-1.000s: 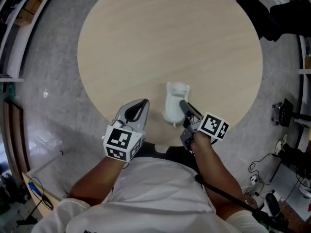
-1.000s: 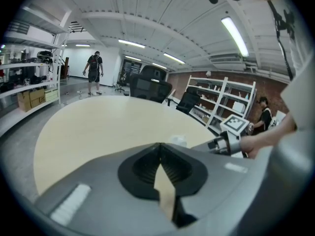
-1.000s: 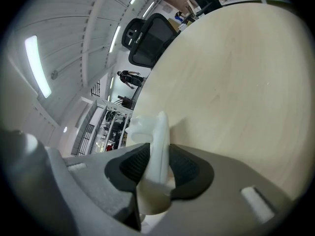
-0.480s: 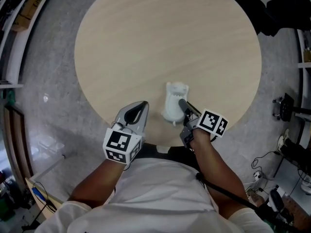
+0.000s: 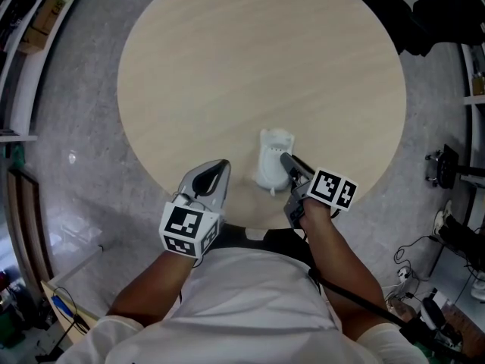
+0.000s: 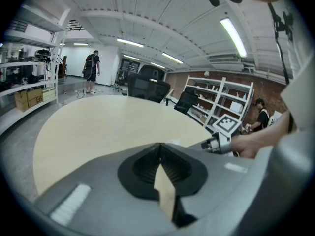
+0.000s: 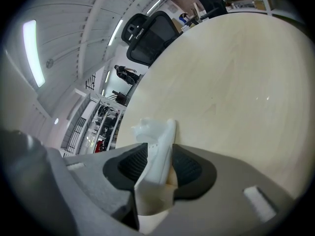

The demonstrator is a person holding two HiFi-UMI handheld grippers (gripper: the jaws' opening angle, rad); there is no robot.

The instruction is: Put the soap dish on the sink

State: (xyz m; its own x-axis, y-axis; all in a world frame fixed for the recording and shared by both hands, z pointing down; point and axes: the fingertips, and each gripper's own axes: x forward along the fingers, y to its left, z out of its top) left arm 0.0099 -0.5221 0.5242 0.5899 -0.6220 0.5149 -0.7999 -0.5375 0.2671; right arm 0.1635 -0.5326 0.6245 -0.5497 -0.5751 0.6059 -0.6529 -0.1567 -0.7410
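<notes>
Just opened, jaws of the right gripper [image 5: 287, 161] stand apart, soap dish [image 5: 269, 160] loose between them; left gripper [image 5: 222, 163] jaws together.

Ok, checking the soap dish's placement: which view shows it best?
Head view: nearly the whole soap dish shows, lying on the table. Right gripper view shows only one edge, close up; left gripper view barely shows it.

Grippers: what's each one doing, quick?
Left gripper: closed, empty.
Right gripper: open, jaws have just been opening; soap dish rim between them.
</notes>
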